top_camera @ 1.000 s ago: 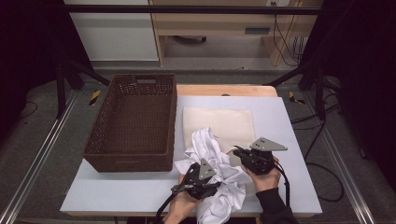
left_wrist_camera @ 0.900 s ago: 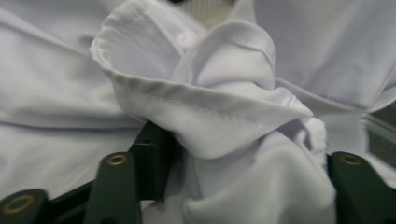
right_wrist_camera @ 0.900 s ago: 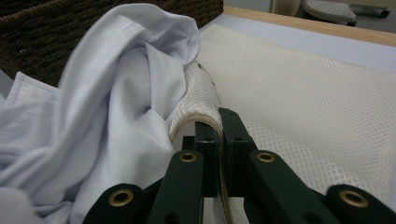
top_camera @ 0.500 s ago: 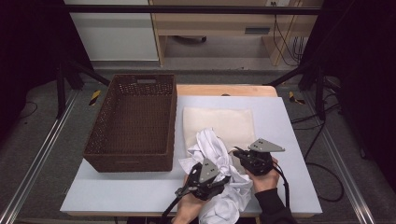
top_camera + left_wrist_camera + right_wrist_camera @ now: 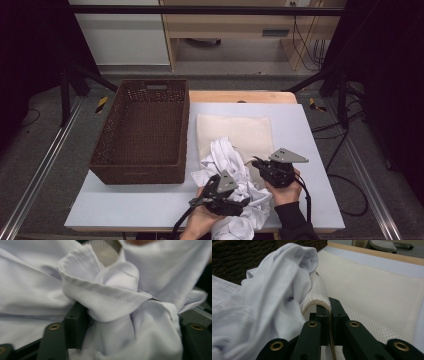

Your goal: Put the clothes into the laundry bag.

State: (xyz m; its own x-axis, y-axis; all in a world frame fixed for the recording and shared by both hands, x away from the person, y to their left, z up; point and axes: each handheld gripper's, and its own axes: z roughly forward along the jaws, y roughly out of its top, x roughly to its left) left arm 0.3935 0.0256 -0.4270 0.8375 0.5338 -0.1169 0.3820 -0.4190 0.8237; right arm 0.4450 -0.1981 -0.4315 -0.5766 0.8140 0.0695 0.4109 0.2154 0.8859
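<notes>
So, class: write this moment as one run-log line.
left gripper: jaws just opening, white shirt between | right gripper: shut on cream mesh bag edge | basket: beside

Basket [image 5: 142,131] left on table [image 5: 310,130]; mesh bag [image 5: 240,132] right of it; crumpled shirt [image 5: 227,160] on bag's near edge.

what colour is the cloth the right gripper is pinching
Cream, with a fine mesh weave; the cloth shows best in the right gripper view.

The left hand-held gripper [image 5: 226,196] has just opened its jaws around the white shirt [image 5: 231,162].
</notes>
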